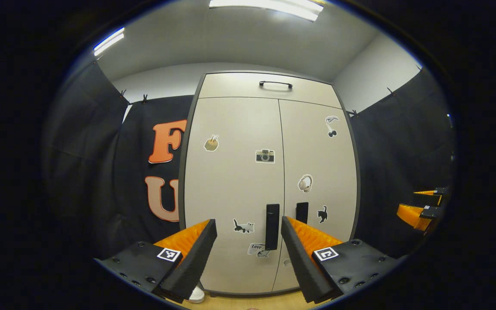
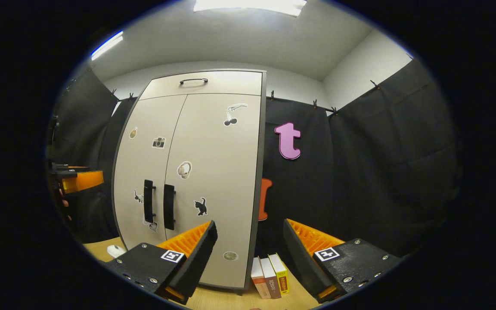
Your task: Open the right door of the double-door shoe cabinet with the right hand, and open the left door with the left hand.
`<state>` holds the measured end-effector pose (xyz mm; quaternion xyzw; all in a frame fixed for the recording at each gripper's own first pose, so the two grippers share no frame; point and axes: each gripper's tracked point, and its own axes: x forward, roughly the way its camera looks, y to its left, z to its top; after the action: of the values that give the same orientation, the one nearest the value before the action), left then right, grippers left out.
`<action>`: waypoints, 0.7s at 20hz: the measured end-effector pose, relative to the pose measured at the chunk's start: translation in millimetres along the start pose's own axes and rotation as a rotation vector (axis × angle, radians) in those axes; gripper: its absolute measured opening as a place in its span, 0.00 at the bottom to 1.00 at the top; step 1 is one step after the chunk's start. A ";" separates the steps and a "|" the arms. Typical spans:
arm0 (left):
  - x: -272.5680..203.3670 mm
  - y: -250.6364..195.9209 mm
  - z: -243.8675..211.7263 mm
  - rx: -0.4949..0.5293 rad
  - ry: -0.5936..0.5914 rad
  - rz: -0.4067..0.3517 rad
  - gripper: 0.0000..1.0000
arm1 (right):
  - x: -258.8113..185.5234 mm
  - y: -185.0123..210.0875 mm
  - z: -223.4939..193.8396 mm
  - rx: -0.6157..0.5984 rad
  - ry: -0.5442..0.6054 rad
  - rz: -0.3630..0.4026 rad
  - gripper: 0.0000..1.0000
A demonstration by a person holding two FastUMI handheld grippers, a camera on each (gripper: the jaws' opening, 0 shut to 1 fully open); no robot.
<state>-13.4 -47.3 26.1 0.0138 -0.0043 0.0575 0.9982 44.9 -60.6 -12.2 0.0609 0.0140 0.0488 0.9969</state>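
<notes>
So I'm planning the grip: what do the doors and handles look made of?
The doors look like matte beige laminated board: flat, even colour, stickers lying smooth. The handles look like black plastic or coated metal, slightly glossy; which one I can't tell. Both doors are closed.

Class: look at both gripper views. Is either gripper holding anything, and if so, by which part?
Nothing is held. The left gripper and right gripper both have open jaws with nothing between them, short of the cabinet, whose doors are shut.
</notes>
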 end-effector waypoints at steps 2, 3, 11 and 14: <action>0.4 6.9 -0.6 -0.006 0.001 0.012 0.95 | 7.6 10.8 -3.0 0.016 0.011 0.021 0.94; 0.0 10.0 -0.3 -0.005 -0.002 0.017 0.96 | 11.7 17.0 -4.7 0.024 0.017 0.032 0.94; -12.2 47.7 -4.9 -0.004 0.007 0.082 0.96 | 57.4 69.1 -11.9 0.074 0.049 0.111 0.94; -20.6 73.0 -7.9 0.006 0.019 0.138 0.96 | 72.4 103.6 -14.9 0.127 0.076 0.175 0.93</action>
<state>-42.2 23.1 20.0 0.0161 0.0043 0.1266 0.9918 106.5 50.7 -15.9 0.1232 0.0495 0.1370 0.9816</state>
